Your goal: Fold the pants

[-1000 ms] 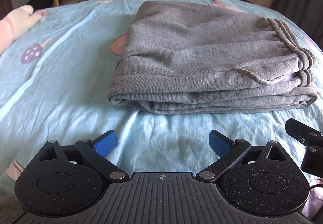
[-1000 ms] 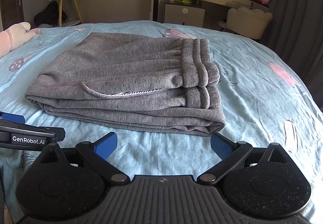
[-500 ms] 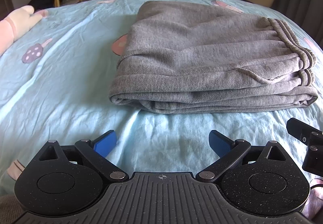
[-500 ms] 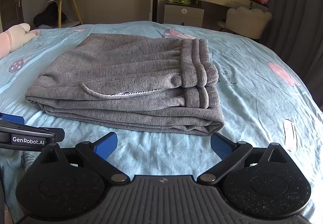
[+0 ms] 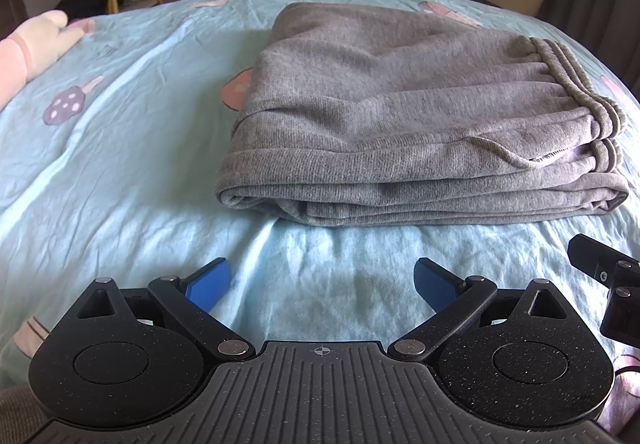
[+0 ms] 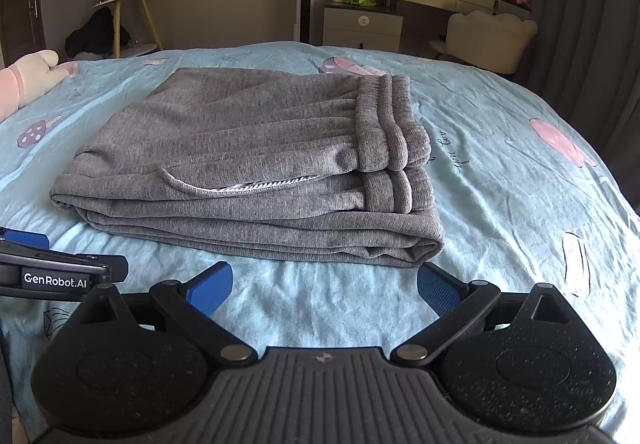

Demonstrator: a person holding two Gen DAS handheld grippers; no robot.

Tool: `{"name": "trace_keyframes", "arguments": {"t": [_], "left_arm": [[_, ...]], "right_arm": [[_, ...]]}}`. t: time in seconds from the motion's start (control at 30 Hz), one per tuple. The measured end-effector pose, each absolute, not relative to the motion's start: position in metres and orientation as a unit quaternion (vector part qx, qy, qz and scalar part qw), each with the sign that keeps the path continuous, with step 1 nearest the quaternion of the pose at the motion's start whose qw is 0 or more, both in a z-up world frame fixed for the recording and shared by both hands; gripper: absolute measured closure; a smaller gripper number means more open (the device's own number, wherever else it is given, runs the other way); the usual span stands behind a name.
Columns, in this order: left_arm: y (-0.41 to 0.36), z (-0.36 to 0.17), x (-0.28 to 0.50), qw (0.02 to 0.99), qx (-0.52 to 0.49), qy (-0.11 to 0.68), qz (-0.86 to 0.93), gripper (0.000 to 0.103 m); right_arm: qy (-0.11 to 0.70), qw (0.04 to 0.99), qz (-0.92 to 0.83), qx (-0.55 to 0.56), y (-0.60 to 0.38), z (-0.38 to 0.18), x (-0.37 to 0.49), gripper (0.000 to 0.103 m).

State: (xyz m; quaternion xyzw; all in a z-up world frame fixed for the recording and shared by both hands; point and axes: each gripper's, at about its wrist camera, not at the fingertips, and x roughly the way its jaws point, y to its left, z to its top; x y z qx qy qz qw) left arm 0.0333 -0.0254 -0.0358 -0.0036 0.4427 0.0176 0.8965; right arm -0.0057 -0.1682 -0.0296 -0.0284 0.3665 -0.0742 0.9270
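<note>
At the centre of both views, grey pants (image 5: 400,116) lie folded in a flat stack on a pale blue bed (image 5: 120,164). Left tool (image 5: 322,280) and right tool (image 6: 324,282), both spread wide and empty, sit low in frame, short of the stack.

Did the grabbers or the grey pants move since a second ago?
Hardly at all. The view drifts a tiny bit, so the grippers barely shifted. Nothing was grabbed or let go. The left gripper and right gripper stay open, short of the folded grey pants, which lie unchanged on the blue bedsheet.
</note>
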Motion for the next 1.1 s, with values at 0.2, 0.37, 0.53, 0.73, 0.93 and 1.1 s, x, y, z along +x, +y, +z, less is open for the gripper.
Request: {"name": "trace_keyframes", "arguments": {"t": [0.2, 0.37, 0.53, 0.73, 0.93, 1.1], "left_arm": [[-0.0256, -0.0355, 0.0332, 0.897, -0.002, 0.442, 0.017, 0.002], [-0.0257, -0.0355, 0.0332, 0.897, -0.002, 0.442, 0.018, 0.002], [-0.0256, -0.0355, 0.0333, 0.897, -0.002, 0.442, 0.018, 0.002], [-0.0244, -0.0351, 0.0327, 0.897, -0.004, 0.442, 0.020, 0.002], [-0.0237, -0.0330, 0.0313, 0.899, -0.004, 0.437, 0.022, 0.002], [-0.0234, -0.0331, 0.0313, 0.899, -0.004, 0.437, 0.024, 0.002]], "right_arm": [[0.367, 0.927, -0.074, -0.026, -0.1686, -0.0294, -0.0063, 0.004], [0.367, 0.927, -0.073, -0.025, -0.1682, -0.0293, -0.0066, 0.004], [0.367, 0.927, -0.074, -0.023, -0.1690, -0.0291, -0.0058, 0.004], [0.367, 0.927, -0.075, -0.021, -0.1693, -0.0288, -0.0057, 0.004], [0.367, 0.927, -0.075, -0.021, -0.1698, -0.0288, -0.0063, 0.004], [0.367, 0.927, -0.075, -0.021, -0.1699, -0.0289, -0.0062, 0.004]]}}
